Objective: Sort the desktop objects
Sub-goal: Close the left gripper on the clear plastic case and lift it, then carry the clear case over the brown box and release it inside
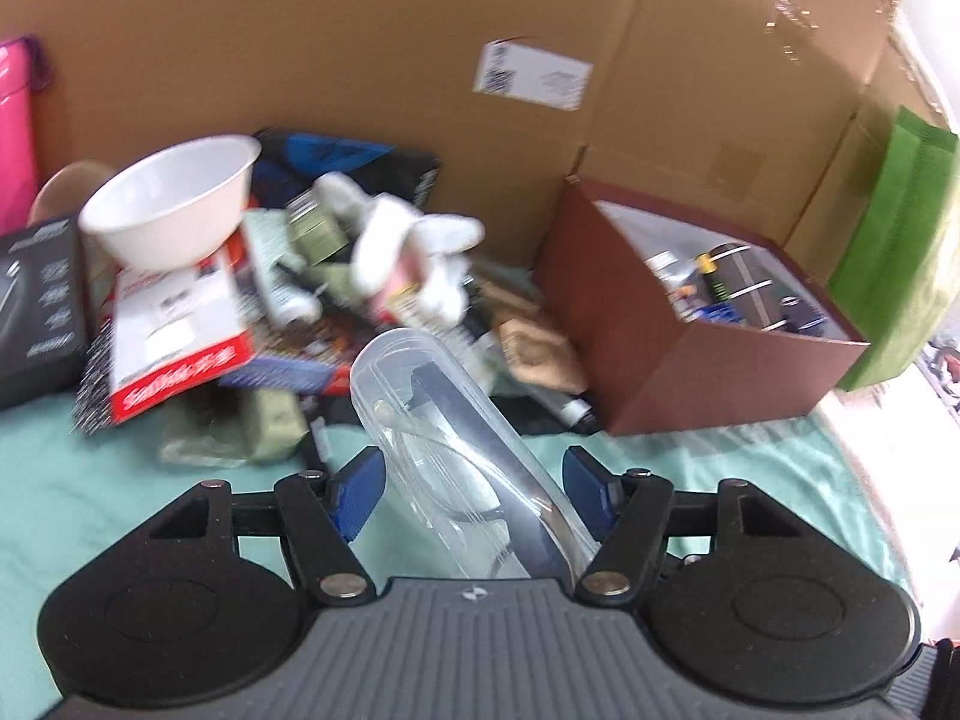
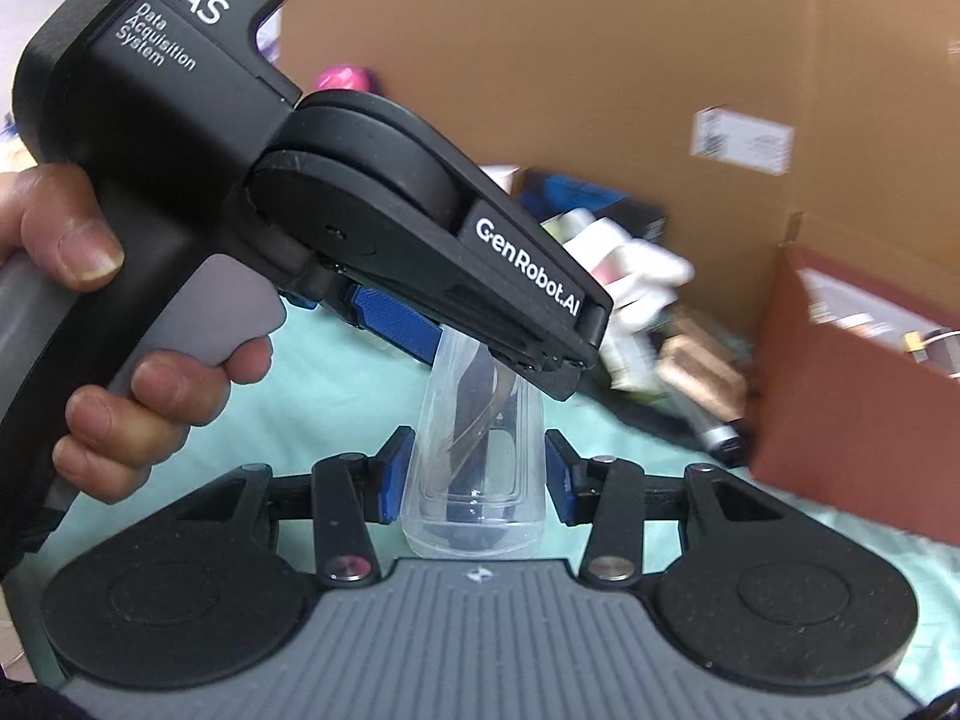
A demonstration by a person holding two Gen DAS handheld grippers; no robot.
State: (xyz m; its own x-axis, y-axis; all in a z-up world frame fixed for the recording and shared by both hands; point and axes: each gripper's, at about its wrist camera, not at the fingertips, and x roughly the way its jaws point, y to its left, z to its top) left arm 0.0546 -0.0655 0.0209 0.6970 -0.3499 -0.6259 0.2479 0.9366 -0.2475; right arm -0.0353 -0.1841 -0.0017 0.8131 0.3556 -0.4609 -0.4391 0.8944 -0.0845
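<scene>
A clear plastic case [image 1: 456,420] with a pair of glasses inside hangs above the teal cloth [image 1: 90,480], held from two sides. My left gripper [image 1: 474,492] is shut on it, blue pads against its long sides. The right wrist view shows the case [image 2: 474,480] end-on, with my right gripper [image 2: 477,474] shut on its near end. In that view the left gripper [image 2: 498,366] comes in from the upper left in a person's hand [image 2: 90,252] and clamps the case's far part. The right gripper does not show in the left wrist view.
A dark red open box [image 1: 690,360] holding several small items stands at the right. A cluttered pile lies behind the case: white bowl [image 1: 174,204], red-and-white SanDisk pack [image 1: 174,348], white plush toy [image 1: 414,258], black box [image 1: 36,306]. A cardboard wall [image 1: 360,60] closes the back; a green bag [image 1: 900,252] hangs far right.
</scene>
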